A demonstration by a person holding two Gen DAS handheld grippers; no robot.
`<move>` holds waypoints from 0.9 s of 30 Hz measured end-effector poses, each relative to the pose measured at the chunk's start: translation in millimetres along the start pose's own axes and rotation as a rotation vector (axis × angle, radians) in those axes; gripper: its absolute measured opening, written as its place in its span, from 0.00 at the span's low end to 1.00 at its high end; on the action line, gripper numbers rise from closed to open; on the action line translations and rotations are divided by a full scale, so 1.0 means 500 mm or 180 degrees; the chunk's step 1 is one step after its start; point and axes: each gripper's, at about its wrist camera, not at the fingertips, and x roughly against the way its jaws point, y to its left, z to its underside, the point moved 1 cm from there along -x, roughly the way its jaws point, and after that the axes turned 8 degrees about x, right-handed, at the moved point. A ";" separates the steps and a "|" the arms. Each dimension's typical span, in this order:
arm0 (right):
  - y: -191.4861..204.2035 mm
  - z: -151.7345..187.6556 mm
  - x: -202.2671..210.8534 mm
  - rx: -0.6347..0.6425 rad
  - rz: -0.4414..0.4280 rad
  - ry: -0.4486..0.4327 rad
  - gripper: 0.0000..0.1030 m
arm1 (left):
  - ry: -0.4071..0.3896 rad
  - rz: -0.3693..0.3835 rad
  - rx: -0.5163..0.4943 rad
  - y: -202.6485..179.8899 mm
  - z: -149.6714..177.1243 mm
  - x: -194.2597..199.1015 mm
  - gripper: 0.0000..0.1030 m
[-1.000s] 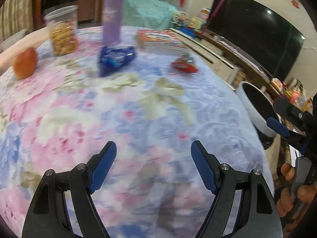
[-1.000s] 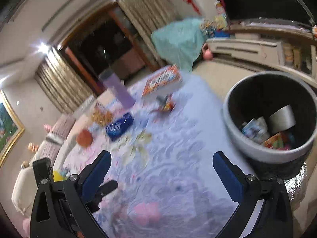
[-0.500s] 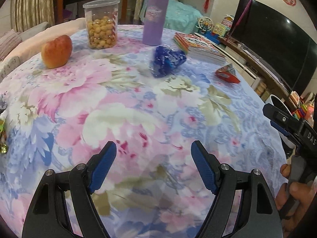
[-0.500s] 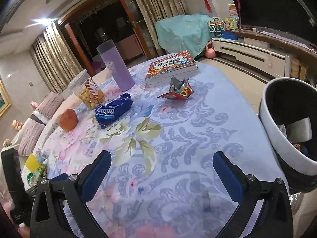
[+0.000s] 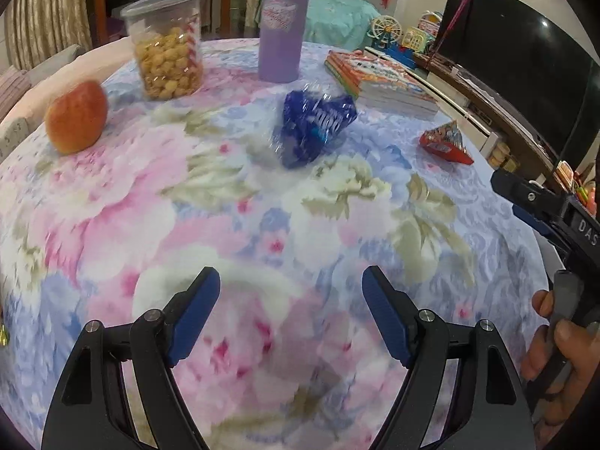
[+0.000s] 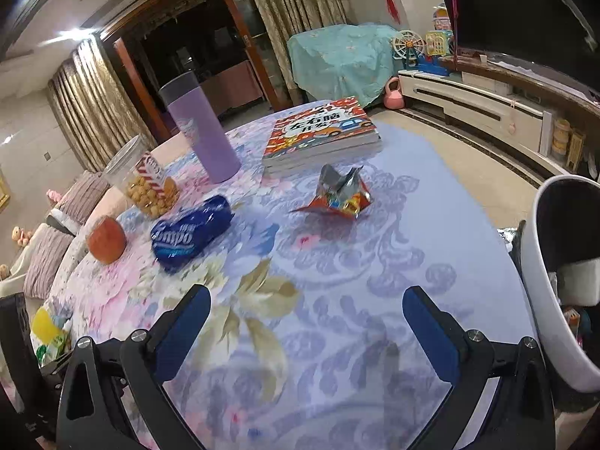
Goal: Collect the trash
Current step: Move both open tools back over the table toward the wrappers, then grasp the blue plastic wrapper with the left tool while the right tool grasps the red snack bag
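Observation:
A blue snack wrapper (image 5: pixel 315 127) (image 6: pixel 191 230) lies on the floral tablecloth (image 5: pixel 225 225) (image 6: pixel 337 281), well ahead of both grippers. A torn red wrapper (image 5: pixel 446 144) (image 6: pixel 339 195) lies further right, in front of a stack of books (image 6: pixel 322 131). My left gripper (image 5: pixel 290 302) hovers open over the cloth with nothing between its blue pads. My right gripper (image 6: pixel 305 322) is open too, empty, near the table's right side. A white-rimmed trash bin (image 6: pixel 555 262) with rubbish inside stands off the table's right edge.
An apple (image 5: pixel 77 116) (image 6: pixel 106 240), a jar of snacks (image 5: pixel 167 60) (image 6: pixel 146 183) and a purple tumbler (image 5: pixel 283 26) (image 6: pixel 200 135) stand at the back of the table. A yellow-green packet (image 6: pixel 48 332) lies at the left. A person's hand (image 5: pixel 558 341) holds the right gripper's handle.
Both grippers have swung from the bin toward the table's middle. The wrappers, apple and jar have come closer in both views, and the bin has slid to the right edge. Jaws stayed open.

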 end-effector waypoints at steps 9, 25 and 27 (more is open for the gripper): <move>-0.045 -0.049 -0.063 -0.0162 -0.0012 0.0013 1.00 | -0.0127 -0.0065 -0.0002 -0.019 -0.096 -0.062 0.78; -0.073 -0.095 -0.158 -0.0229 -0.0019 0.0062 0.99 | -0.0112 0.0047 0.0040 -0.035 -0.161 -0.145 0.81; -0.074 -0.097 -0.163 -0.0235 -0.0013 0.0073 0.96 | -0.0060 0.0094 0.0054 -0.038 -0.157 -0.154 0.81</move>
